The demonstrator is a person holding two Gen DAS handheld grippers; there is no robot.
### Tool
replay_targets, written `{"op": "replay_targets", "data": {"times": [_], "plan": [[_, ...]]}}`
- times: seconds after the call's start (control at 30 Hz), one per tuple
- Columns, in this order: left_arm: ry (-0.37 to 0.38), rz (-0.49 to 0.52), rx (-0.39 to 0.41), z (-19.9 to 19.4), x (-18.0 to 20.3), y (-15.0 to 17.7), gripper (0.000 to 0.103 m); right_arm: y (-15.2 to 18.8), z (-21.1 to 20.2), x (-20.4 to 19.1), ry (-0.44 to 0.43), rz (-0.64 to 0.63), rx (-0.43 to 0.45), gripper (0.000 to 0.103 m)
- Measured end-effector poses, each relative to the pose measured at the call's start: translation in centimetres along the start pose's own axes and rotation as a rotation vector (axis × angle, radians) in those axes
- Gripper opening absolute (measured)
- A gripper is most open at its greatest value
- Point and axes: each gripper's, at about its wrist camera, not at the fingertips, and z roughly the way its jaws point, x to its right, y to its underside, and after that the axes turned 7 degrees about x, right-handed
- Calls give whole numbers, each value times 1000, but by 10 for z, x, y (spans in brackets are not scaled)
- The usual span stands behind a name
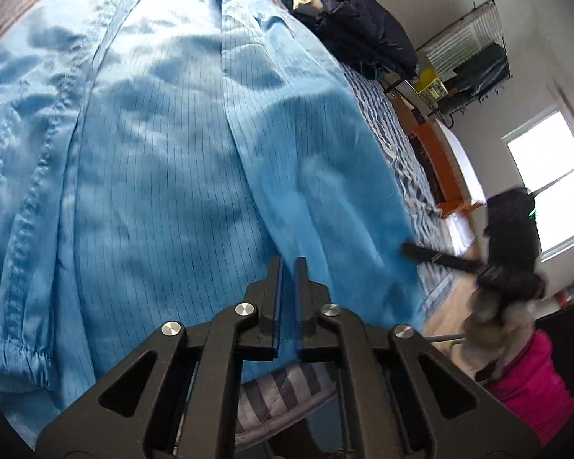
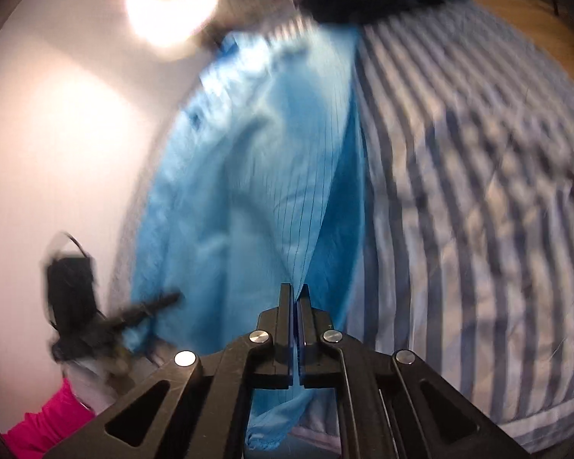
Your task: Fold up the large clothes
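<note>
Light blue garment [image 1: 164,160], coat-like, spread on the bed over a blue-and-white striped quilt [image 2: 478,191]; near hem at the bed's edge.

Right tongs [image 2: 295,294] clamped shut on a pinch of the blue fabric, cloth fanning tautly out from the tips. Left tongs [image 1: 288,267] nearly closed, a narrow slit between the pads; blue fabric sits in line with the slit, probably pinched, but the view doesn't settle it.

Risks: the fabric is thin, slick and shiny, so it may slide out of a loose left grip when lifted. Only one layer may be caught, so the fold would drag unevenly. An uneven pull between the hands would skew the hem.

Material: fine dark pinstripe grid, stitched placket, gathered elastic cuff [image 1: 15,355], soft wrinkles. Quilt is padded and stitched.
</note>
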Motion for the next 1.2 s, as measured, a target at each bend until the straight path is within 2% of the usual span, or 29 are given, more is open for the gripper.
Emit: {"op": "replay_targets", "data": {"times": [0.03, 0.07, 0.1, 0.2, 0.23, 0.27, 0.3, 0.4, 0.5, 0.6, 0.67, 0.7, 0.73, 0.9, 1.03, 1.2], "plan": [[4, -18, -6, 2, -2, -2, 28, 2, 8, 0, 57, -21, -24, 0], [-2, -29, 3, 2, -5, -1, 36, 5, 9, 2, 59, -11, -28, 0], [-8, -32, 6, 3, -5, -2, 36, 4, 11, 6, 29, 17, -30, 0], [-3, -27, -17, 11, -4, -2, 36, -1, 4, 5, 28, 12, -3, 1], [-10, -25, -24, 14, -4, -2, 31, -2, 1, 5, 6, 20, 8, 1], [-8, -20, -37, 18, -4, -1, 10, -3, -2, 6, -3, 25, 16, 1], [-7, -15, -48, 21, -3, 1, 2, -3, -3, 4, -14, 26, 22, 1], [-54, 45, -34, 21, 5, 7, 1, -3, -2, -4, -18, 1, 22, 0], [-112, 94, -36, 22, 9, 13, 1, 3, 12, -6, 87, -53, -27, 0], [-135, 115, -42, 24, 10, 20, 1, 2, 13, -9, 104, -68, -26, 1], [-120, 116, -35, 18, 11, 20, 1, -4, 0, -20, 122, -111, 19, 9], [-112, 115, -27, 14, 13, 20, 1, -7, -12, -27, 113, -136, 60, 18], [-108, 116, -11, 8, 16, 19, 1, -11, -24, -36, 103, -160, 103, 22], [-85, 101, 61, -21, 24, 14, 1, -41, -45, -66, 39, -225, 268, 22], [-87, 140, 110, -41, 33, 11, 1, -76, -3, -99, 69, -351, 257, 18], [-86, 135, 124, -56, 27, 9, 1, -107, 57, -107, 117, -356, 198, 15]]}}
